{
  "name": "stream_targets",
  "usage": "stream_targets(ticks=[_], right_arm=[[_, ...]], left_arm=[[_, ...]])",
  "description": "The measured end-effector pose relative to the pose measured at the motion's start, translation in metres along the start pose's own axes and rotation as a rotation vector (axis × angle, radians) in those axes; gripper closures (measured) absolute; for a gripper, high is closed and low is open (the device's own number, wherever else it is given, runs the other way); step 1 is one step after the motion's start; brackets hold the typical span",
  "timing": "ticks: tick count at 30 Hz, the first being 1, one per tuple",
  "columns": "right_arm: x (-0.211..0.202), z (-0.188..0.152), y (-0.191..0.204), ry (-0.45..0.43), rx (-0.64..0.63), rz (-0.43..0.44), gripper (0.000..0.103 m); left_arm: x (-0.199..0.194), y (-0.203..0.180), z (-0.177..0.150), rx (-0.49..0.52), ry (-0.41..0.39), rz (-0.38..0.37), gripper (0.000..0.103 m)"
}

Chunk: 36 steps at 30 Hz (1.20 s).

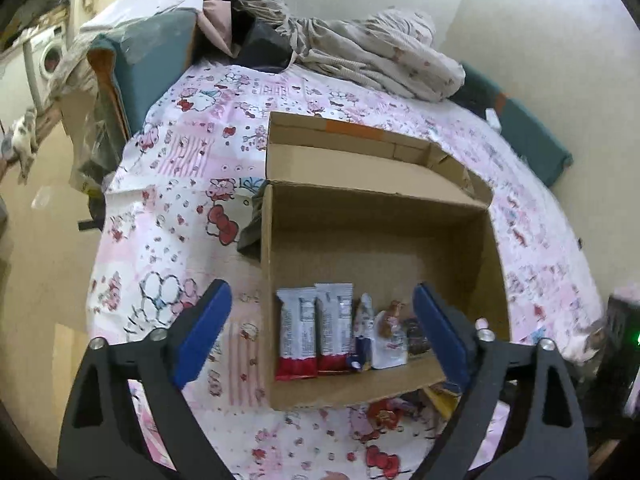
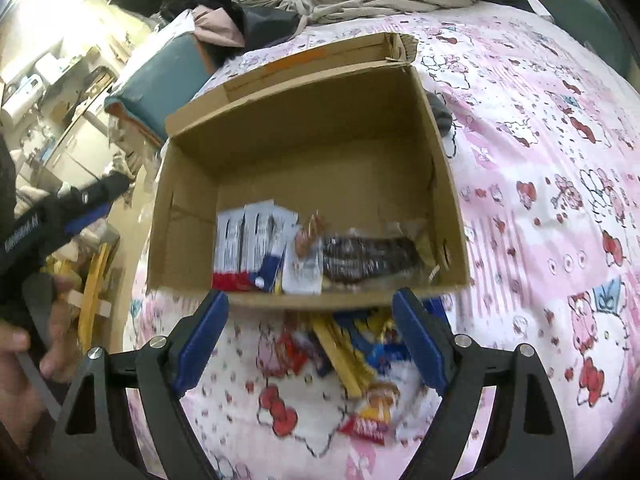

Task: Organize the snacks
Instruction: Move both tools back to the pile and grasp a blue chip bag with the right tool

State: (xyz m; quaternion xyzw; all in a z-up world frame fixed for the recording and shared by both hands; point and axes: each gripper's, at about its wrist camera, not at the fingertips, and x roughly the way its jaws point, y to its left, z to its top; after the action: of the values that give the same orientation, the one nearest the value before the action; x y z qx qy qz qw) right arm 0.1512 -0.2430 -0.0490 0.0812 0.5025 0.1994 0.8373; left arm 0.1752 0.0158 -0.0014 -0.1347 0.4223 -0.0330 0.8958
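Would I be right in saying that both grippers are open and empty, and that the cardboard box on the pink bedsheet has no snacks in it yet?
Not quite: the cardboard box already holds a row of snack packets along its near wall, as the left wrist view shows. The left gripper and right gripper are indeed open and empty, and the box does sit on the pink bedsheet.

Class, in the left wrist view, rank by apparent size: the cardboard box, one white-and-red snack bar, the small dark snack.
1. cardboard box
2. white-and-red snack bar
3. small dark snack, partly hidden by the gripper finger, so less sure.

Loose snacks (image 2: 352, 364) — blurred, unreadable
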Motion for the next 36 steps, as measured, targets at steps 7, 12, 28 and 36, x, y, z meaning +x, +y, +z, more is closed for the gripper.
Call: stream_targets(ticks=[7, 12, 28, 36], right_arm=[[-0.022, -0.02, -0.007, -0.052, 0.059, -0.022, 0.017], [-0.037, -0.028, -0.015, -0.089, 0.124, 0.007, 0.017], [-0.021, -0.041, -0.084, 0.028, 0.461, -0.045, 0.017], [0.023, -0.037, -0.083, 0.18, 0.464, 0.01, 0.025]], left_arm=[[-0.021, 0.004, -0.028, 0.07, -0.009, 0.048, 0.012], [-0.029, 0.01, -0.044, 0.023, 0.008, 0.071, 0.012], [-0.023, 0.014, -0.078, -0.078, 0.123, 0.079, 0.012], [-0.013, 0.01, -0.083, -0.078, 0.164, 0.092, 0.012]])
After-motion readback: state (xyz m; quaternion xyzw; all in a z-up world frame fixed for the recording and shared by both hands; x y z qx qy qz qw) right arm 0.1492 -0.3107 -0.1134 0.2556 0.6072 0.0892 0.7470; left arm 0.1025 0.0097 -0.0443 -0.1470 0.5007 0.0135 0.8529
